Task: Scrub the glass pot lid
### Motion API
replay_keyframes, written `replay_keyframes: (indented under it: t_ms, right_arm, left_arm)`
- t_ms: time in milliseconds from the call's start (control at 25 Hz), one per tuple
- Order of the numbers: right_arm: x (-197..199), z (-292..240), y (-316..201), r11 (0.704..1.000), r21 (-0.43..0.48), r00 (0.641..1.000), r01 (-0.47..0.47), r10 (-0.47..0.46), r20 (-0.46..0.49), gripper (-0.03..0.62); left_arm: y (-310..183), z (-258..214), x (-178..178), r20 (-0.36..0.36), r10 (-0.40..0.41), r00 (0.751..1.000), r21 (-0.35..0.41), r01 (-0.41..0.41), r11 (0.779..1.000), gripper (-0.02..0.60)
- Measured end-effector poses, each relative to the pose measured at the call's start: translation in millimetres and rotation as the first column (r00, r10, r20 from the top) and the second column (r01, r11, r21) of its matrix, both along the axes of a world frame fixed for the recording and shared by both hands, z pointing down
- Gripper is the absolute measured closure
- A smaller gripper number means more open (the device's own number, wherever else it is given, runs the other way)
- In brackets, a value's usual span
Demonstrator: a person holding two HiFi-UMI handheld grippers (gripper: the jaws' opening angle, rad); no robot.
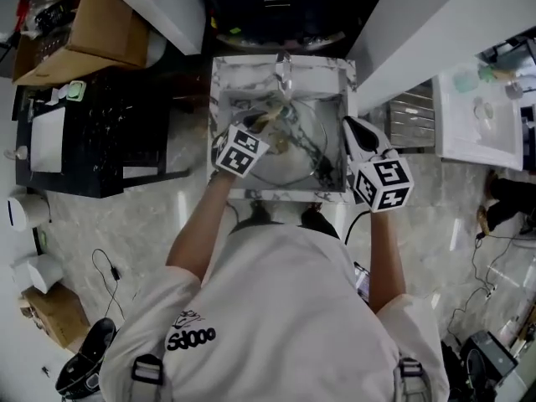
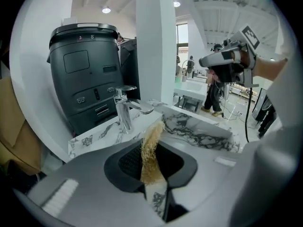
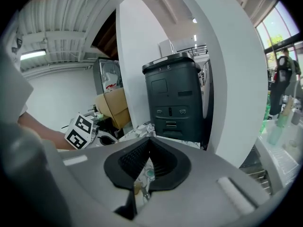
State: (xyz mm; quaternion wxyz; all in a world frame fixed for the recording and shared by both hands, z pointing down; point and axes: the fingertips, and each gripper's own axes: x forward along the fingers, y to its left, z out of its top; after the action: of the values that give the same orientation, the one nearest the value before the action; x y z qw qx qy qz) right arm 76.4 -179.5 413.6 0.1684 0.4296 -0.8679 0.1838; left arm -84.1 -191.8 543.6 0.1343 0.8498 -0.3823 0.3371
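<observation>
The glass pot lid [image 1: 289, 164] lies in the marble sink [image 1: 285, 196], below the faucet [image 1: 283, 69]. My left gripper [image 1: 261, 129] hovers over the sink's left half, shut on a tan fibrous scrubber [image 1: 268, 121]. In the left gripper view the scrubber [image 2: 155, 131] sticks out past the jaws of this gripper [image 2: 154, 148] toward the faucet [image 2: 124, 109]. My right gripper [image 1: 352, 128] is raised over the sink's right rim. In its own view this gripper [image 3: 149, 141] has its jaws together, and I see nothing between them. The lid shows in neither gripper view.
A black bin [image 2: 90, 79] stands behind the sink. Cardboard boxes [image 1: 100, 23] and a black cabinet [image 1: 92, 141] are at the left. A white counter [image 1: 481, 115] with bottles is at the right. Cables [image 1: 105, 270] run across the floor.
</observation>
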Motion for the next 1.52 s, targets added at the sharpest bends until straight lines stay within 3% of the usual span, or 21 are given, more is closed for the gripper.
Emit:
replay_keyframes:
  t_ms: [160,680,1040,1520]
  right_arm:
    - [-4,9,7,1.000,-0.013,0.999,-0.020,0.020,-0.044,0.591]
    - [-10,36,11,0.991,-0.100,0.995,-0.083,0.077,-0.063,0.591]
    - [-7,41,19,0.988,-0.117,0.993,-0.103,0.095,-0.068,0.591]
    - [31,51,45,0.975,-0.142,0.983,-0.173,0.163,-0.079,0.591]
  left_arm:
    - [-12,42,-9,0.062,-0.012,0.998,-0.001,0.012,1.000,0.526]
    - [-46,107,-1,0.128,-0.038,0.991,-0.016,0.041,0.999,0.525]
    - [-55,147,1,0.307,-0.034,0.951,0.032,0.025,0.999,0.525]
    - [-54,166,40,0.241,-0.006,0.970,-0.034,0.015,0.999,0.525]
